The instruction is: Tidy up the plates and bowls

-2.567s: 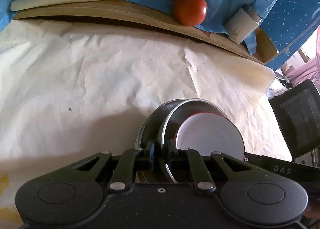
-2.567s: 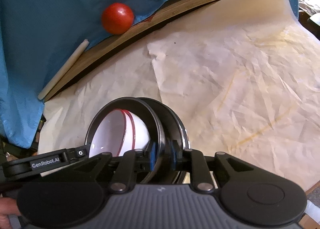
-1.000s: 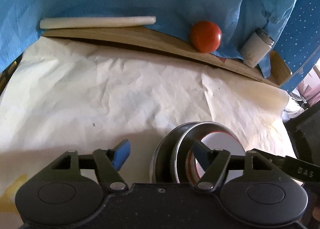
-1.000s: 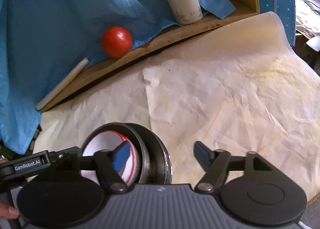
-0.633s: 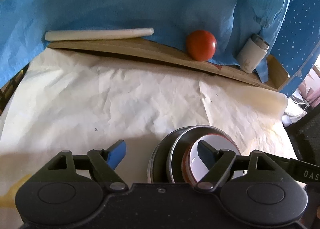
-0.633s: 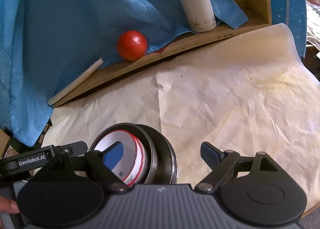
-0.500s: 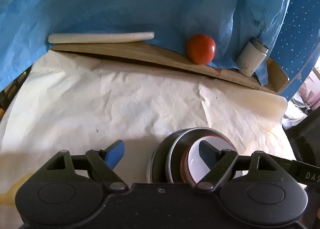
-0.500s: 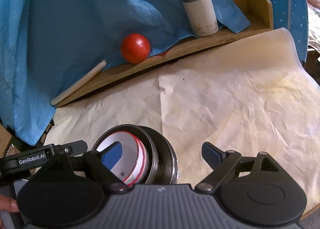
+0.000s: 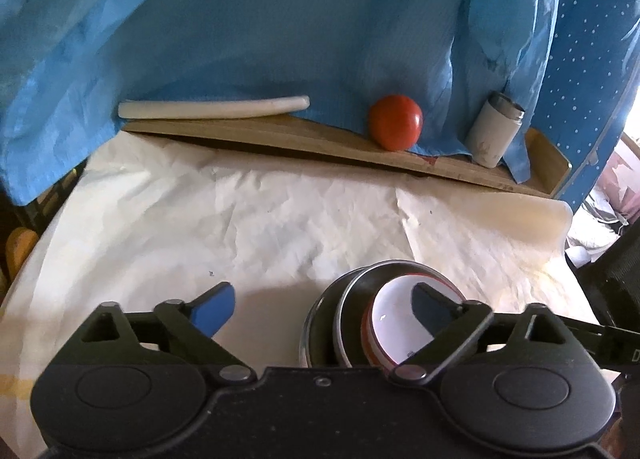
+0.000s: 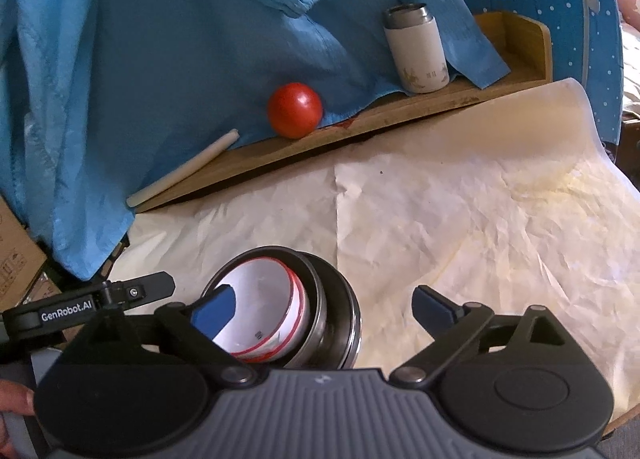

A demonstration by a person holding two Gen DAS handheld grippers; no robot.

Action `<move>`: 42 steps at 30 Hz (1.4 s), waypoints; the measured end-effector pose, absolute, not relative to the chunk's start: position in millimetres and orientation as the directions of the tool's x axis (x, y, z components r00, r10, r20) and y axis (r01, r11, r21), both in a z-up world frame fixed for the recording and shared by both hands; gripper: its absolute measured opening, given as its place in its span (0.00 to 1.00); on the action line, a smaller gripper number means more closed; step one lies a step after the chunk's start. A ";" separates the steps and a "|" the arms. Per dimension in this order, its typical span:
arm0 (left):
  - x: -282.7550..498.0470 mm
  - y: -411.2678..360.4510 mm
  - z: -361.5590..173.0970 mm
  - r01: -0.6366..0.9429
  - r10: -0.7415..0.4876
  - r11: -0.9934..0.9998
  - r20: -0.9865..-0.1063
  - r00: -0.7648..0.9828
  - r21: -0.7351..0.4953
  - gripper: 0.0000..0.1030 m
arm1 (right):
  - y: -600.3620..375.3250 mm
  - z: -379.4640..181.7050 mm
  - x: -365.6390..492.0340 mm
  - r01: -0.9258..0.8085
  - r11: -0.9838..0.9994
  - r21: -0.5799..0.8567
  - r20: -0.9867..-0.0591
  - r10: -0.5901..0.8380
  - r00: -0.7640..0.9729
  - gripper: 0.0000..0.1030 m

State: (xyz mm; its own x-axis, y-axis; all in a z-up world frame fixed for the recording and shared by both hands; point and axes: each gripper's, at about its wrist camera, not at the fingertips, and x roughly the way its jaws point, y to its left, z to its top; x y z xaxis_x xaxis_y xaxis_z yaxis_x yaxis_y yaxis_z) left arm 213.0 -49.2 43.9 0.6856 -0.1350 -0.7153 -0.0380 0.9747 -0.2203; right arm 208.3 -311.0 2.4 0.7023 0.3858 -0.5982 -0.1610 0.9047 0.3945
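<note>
A stack of nested dishes stands on the paper-covered table: a white bowl with a red rim [image 9: 394, 323] [image 10: 264, 307] sits inside steel bowls [image 9: 328, 319] [image 10: 336, 307]. My left gripper [image 9: 324, 305] is open and empty, raised behind the stack, its right finger in front of the white bowl. My right gripper [image 10: 324, 309] is open and empty too, its left finger in front of the white bowl. Neither touches the stack.
A wooden shelf [image 9: 280, 137] [image 10: 360, 119] at the table's back holds a red ball [image 9: 395, 127] [image 10: 295, 109], a white tumbler [image 9: 494, 131] [image 10: 418, 49] and a white rod [image 9: 212, 107] [image 10: 182, 169]. Blue cloth [image 9: 280, 19] hangs behind. Crumpled white paper [image 10: 460, 211] covers the table.
Both grippers let go of the steel bowl rims, opened wide and pulled back and up. The stack stays on the table.
</note>
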 end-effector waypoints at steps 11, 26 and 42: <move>166.6 -62.2 57.6 -0.031 -0.108 0.980 -0.654 0.749 -0.197 0.99 | -320.6 11.0 167.0 -0.198 0.905 0.376 -0.554 0.391 0.735 0.99; 89.7 -74.8 65.2 -0.048 -0.056 0.987 -0.610 0.791 -0.153 0.99 | -333.1 7.0 96.2 -0.230 0.914 0.334 -0.486 0.376 0.789 1.00; 42.2 -81.9 56.3 -0.037 -0.036 0.993 -0.577 0.816 -0.114 0.99 | -340.9 -2.8 52.9 -0.246 0.918 0.311 -0.462 0.373 0.805 1.00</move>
